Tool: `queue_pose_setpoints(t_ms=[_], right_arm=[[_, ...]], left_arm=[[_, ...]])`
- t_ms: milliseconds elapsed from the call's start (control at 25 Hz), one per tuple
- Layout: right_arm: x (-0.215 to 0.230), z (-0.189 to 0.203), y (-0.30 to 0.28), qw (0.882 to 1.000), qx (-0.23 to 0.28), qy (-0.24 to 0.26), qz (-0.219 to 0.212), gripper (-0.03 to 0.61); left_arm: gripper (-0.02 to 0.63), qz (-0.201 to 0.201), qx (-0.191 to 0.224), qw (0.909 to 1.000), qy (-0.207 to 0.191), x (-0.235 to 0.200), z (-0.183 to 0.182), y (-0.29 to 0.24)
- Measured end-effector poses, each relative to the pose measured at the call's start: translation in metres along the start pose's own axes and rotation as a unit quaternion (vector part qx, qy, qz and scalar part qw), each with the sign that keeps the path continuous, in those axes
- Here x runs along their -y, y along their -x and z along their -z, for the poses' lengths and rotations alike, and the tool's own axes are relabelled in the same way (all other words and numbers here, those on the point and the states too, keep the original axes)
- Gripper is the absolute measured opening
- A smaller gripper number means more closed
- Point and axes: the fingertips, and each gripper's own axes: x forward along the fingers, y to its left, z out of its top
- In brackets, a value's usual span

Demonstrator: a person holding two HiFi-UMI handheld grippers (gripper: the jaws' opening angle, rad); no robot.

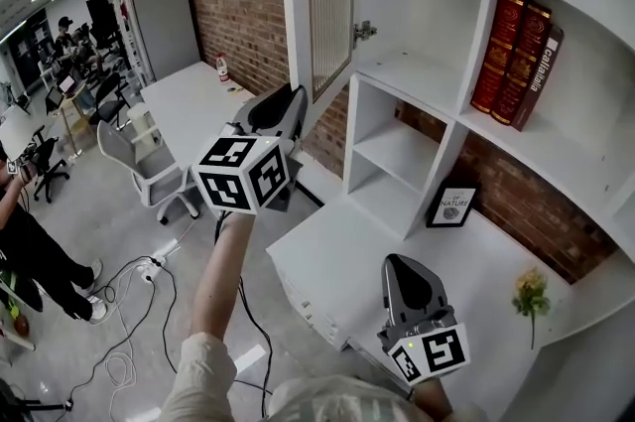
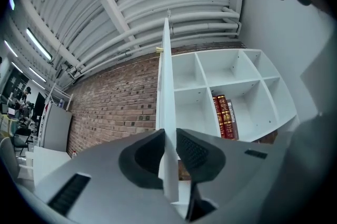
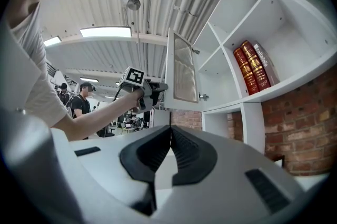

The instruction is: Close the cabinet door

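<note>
What my views keep from me

The cabinet door point(image 1: 329, 3) runs off the head view's top edge. In my left gripper's view its lower end vanishes behind the left gripper point(image 2: 169, 150), so I cannot see its bottom corner. From above, I cannot make out just where that gripper meets the door's edge. The print on the framed picture point(image 1: 452, 205) is too small to read, as are the spines of the books point(image 3: 253, 67) in my right gripper's view. A person point(image 1: 35, 256) at the left is cut off by the picture's edge.
</note>
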Motion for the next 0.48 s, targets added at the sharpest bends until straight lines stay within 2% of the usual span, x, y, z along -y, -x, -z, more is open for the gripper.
queue_pose_setpoints(t_ms=[240, 480], right_arm=[[0.007, 0.0, 0.007, 1.0, -0.003, 0.002, 0.016, 0.015], [0.018, -0.004, 0.023, 0.999, 0.0, 0.009, 0.048, 0.015]], left_arm=[[0.08, 0.054, 0.007, 0.9984, -0.019, 0.048, 0.002, -0.012], [0.098, 0.064, 0.026, 0.9965, -0.047, 0.104, 0.008, -0.037]])
